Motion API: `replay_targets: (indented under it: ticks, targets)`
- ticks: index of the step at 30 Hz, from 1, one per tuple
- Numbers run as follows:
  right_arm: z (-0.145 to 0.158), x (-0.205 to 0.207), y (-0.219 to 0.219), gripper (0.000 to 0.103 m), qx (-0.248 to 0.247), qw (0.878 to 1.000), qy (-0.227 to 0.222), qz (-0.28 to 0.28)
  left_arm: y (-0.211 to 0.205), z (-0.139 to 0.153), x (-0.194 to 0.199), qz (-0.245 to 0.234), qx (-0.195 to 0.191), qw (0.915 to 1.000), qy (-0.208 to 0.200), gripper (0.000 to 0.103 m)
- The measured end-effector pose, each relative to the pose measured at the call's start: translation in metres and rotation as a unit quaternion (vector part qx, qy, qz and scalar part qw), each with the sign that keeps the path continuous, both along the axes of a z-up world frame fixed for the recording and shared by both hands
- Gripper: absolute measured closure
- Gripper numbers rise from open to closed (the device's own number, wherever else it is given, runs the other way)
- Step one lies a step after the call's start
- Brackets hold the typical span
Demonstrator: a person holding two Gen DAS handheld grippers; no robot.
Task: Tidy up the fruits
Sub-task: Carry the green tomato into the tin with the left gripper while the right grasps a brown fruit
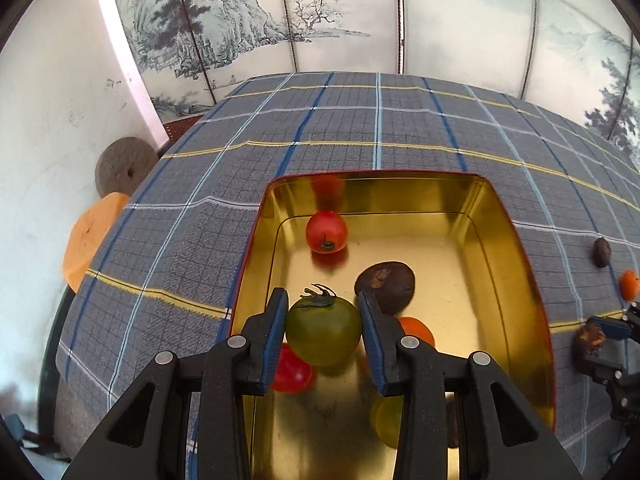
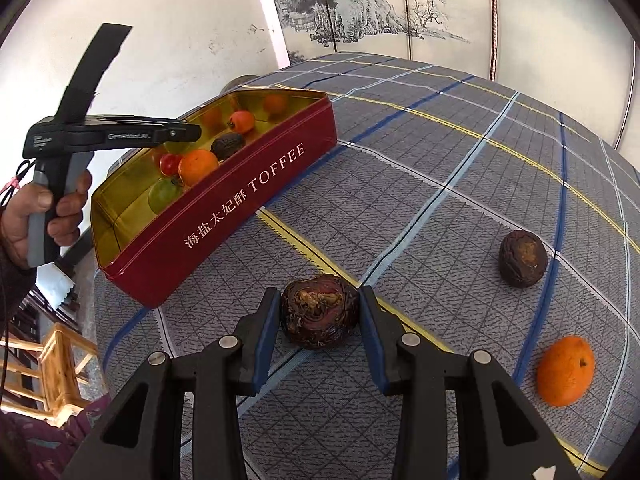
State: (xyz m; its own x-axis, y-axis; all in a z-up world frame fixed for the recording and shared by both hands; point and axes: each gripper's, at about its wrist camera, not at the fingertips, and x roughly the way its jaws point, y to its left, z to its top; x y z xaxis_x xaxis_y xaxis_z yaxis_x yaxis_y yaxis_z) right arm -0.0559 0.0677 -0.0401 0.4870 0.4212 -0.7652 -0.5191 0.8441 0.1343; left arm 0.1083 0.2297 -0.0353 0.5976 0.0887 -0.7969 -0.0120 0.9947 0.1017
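My left gripper (image 1: 323, 330) is shut on a green tomato (image 1: 323, 330) and holds it over the red toffee tin (image 1: 516, 248), gold inside. In the tin lie a red fruit (image 1: 326, 232), a dark wrinkled fruit (image 1: 386, 286), a red tomato (image 1: 292, 370), an orange (image 1: 418, 330) and a yellow-green fruit (image 1: 386, 420). My right gripper (image 2: 318, 322) sits around a dark wrinkled fruit (image 2: 318, 312) on the tablecloth, pads (image 2: 266, 332) touching or nearly touching its sides. The tin (image 2: 224, 216) also shows in the right wrist view, with the left gripper (image 2: 182, 133) above it.
On the checked tablecloth (image 2: 420, 200) lie another dark fruit (image 2: 522, 258) and an orange (image 2: 566, 370) to the right of my right gripper. A wooden chair (image 2: 56, 368) stands off the table's left edge. A painted screen (image 1: 320, 20) stands behind the table.
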Motion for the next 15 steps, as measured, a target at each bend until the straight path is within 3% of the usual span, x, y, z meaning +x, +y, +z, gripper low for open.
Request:
replay_targets:
  ticks: [4, 6, 8, 15]
  targets:
    - [0.0, 0.0, 0.0, 0.066, -0.001, 1.0, 0.0, 0.0, -0.001, -0.002, 0.004, 0.007, 0.02, 0.9998, -0.004, 0.062]
    - [0.0, 0.0, 0.0, 0.066, -0.001, 1.0, 0.0, 0.0, -0.002, 0.001, 0.004, 0.008, 0.028, 0.9995, -0.01, 0.044]
    - [0.0, 0.0, 0.0, 0.066, -0.001, 1.0, 0.0, 0.0, -0.005, 0.005, 0.0, 0.012, 0.037, 0.999, -0.023, 0.034]
    - [0.0, 0.001, 0.0, 0.066, -0.001, 1.0, 0.0, 0.0, -0.012, 0.02, -0.02, 0.022, 0.043, 0.998, -0.041, 0.028]
